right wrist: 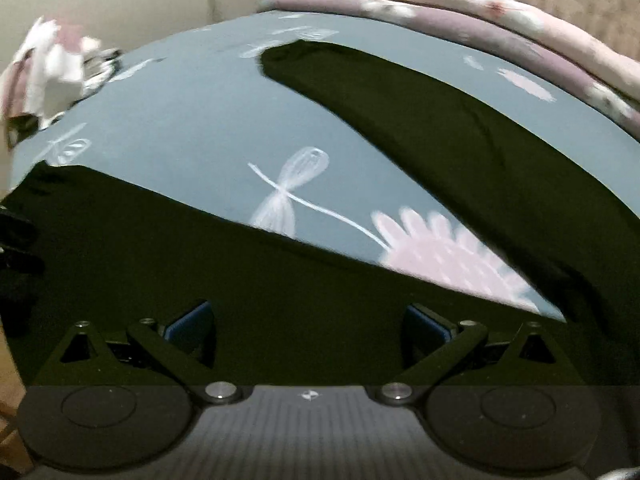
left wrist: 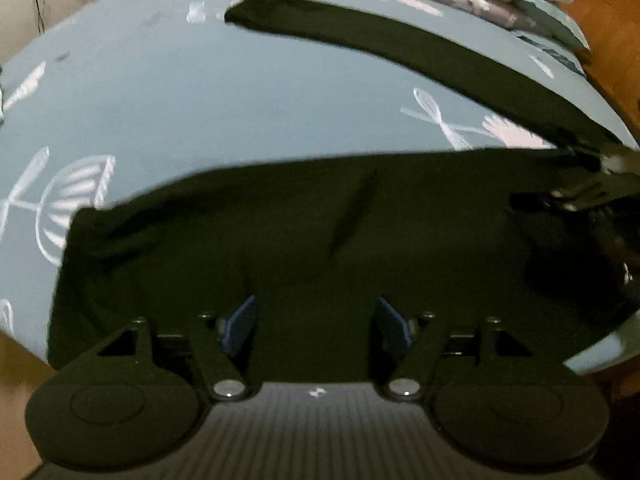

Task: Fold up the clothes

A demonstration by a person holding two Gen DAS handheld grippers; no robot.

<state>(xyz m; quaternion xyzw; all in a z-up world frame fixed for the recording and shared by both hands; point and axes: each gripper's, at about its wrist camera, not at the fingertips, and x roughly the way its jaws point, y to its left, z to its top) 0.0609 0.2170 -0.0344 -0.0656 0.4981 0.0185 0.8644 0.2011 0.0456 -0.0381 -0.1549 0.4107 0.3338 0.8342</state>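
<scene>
A dark green garment lies spread on the blue bed sheet. One long part stretches across in front of me, and another long part runs off toward the far side. My left gripper hovers open over the near part, its blue pads apart with only flat cloth below. In the right wrist view the same garment forks around a patch of sheet. My right gripper stands wide open above it, holding nothing. Each gripper shows at the edge of the other's view: the right one and the left one.
Folded pink and mauve quilts are stacked along the far edge of the bed. A heap of white and pink clothes lies at the far left corner. Brown wooden furniture stands beyond the right side of the bed.
</scene>
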